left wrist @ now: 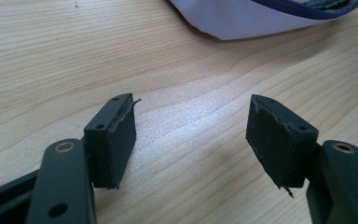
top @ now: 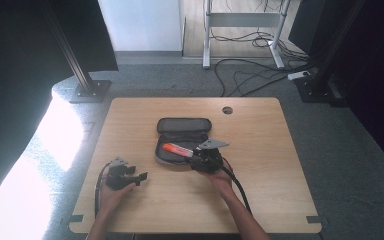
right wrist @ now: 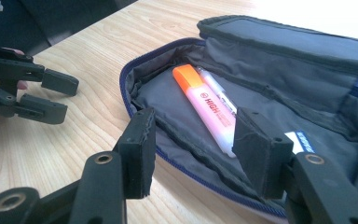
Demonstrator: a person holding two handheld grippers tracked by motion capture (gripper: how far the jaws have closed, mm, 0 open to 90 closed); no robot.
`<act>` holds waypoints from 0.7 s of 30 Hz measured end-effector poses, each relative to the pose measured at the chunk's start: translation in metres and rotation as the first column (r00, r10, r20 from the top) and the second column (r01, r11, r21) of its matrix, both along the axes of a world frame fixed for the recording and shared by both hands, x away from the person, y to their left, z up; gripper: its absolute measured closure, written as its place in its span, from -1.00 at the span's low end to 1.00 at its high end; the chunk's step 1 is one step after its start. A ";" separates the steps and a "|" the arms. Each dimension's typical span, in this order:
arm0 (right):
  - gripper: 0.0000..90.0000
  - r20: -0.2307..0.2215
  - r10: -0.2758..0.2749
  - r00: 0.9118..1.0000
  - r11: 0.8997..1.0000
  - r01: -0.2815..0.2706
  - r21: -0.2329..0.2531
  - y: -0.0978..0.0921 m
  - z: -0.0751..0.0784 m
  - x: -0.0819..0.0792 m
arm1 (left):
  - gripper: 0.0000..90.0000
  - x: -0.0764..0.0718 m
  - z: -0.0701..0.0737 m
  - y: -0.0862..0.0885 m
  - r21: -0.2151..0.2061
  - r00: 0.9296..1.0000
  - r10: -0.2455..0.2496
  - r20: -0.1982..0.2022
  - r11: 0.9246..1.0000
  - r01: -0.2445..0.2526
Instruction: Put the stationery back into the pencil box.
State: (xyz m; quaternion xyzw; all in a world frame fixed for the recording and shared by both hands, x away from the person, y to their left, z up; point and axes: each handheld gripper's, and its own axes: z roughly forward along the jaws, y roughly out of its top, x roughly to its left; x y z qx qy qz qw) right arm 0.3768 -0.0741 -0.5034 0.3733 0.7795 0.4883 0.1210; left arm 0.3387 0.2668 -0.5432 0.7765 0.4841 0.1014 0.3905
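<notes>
Nearest the person, the left gripper [top: 141, 178] rests low over the bare table [top: 260, 165], jaws spread wide with nothing between them. It looks parked there to keep out of the other hand's way, with the pale edge of the case just beyond its tips.

A little farther in, the right gripper [right wrist: 193, 149] sits at the near rim of the pencil case [right wrist: 279, 60]. Its jaws are released and apart, framing the lower end of the highlighter [right wrist: 209, 114] without touching it, so I'd judge the marker has just been laid inside or is about to be taken up; I cannot say which. The highlighter lies flat in the open case, orange cap pointing away from the gripper, with a pen [right wrist: 219, 93] tucked just beside it.

The case lies mid-table with its lid folded back, likely so the contents stay reachable.

By count: two grippers, one case, one highlighter, one pen.
</notes>
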 end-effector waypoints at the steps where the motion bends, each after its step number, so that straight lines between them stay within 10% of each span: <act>1: 0.07 0.001 -0.005 1.000 1.000 0.005 0.005 -0.003 0.001 -0.002 | -0.26 0.000 0.000 0.000 0.000 1.000 -0.001 0.000 1.000 0.001; 21: 0.05 0.035 -0.086 0.996 0.996 0.086 0.015 -0.067 -0.002 -0.039 | -0.26 -0.003 -0.001 -0.002 0.005 1.000 0.003 0.010 1.000 -0.003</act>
